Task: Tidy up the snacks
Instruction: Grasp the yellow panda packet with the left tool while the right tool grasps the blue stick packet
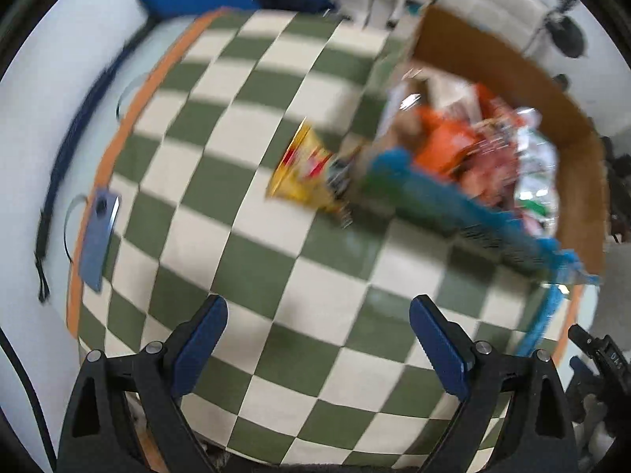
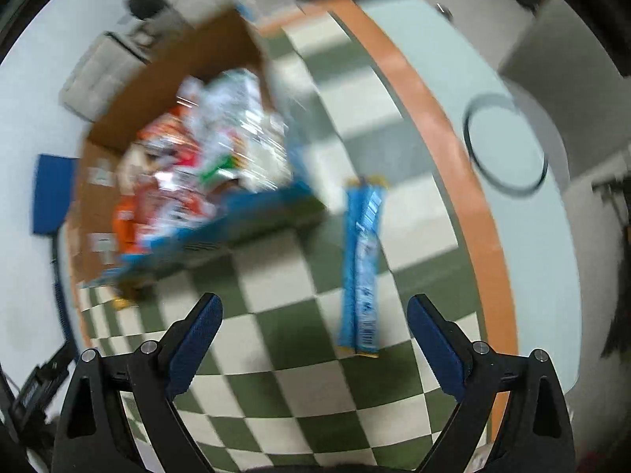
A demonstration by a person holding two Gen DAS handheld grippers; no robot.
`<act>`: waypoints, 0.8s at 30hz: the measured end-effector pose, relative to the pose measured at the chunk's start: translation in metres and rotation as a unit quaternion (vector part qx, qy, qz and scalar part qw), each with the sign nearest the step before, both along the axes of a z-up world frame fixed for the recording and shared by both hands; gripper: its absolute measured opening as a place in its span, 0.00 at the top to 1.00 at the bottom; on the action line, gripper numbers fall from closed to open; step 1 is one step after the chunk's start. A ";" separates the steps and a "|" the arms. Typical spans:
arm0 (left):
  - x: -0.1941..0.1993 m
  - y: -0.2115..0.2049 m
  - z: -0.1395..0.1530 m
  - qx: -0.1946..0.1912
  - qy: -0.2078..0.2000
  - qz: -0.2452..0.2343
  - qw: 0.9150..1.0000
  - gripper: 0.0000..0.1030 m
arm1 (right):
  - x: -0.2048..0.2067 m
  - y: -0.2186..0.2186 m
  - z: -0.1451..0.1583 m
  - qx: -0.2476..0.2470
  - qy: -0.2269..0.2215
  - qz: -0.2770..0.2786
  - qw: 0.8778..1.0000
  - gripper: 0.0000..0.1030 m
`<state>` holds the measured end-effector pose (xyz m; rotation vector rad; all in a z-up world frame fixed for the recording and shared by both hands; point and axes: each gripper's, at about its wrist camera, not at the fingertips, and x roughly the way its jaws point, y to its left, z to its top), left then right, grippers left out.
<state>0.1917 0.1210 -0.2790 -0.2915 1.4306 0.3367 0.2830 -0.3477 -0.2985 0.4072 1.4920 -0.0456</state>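
A: Left gripper – state?
B: Fingers wide apart, nothing between them, only the checked cloth below. Yellow snack bag lies on the cloth well ahead of the fingertips, touching the near wall of the cardboard box, which sits ahead and to the right, full of blurred packets. A phone lies far left at the cloth's edge.
A: Right gripper?
B: Also spread, gripping nothing. Long blue packet lies flat just ahead, nearer the right finger, apart from the box ahead-left. Frames are motion-blurred; labels unreadable
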 end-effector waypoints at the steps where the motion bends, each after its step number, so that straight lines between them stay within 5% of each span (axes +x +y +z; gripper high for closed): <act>1: 0.000 0.005 -0.010 0.000 0.008 0.006 1.000 0.08 | -0.001 -0.003 -0.014 0.001 0.012 -0.006 1.000 0.06; 8: 0.021 0.026 -0.048 0.010 0.025 0.015 1.000 0.08 | 0.002 -0.001 -0.082 -0.008 0.071 -0.019 0.997 0.12; 13: 0.051 0.030 -0.064 0.019 0.024 -0.010 0.999 0.08 | 0.004 0.012 -0.095 -0.024 0.080 -0.001 0.997 0.30; 18: 0.072 0.028 -0.070 0.030 0.017 -0.043 0.998 0.08 | 0.006 0.026 -0.095 -0.045 0.076 0.017 0.996 0.35; 24: 0.091 0.015 -0.085 0.068 0.033 -0.114 0.991 0.09 | 0.004 0.033 -0.094 -0.063 0.074 0.025 0.995 0.52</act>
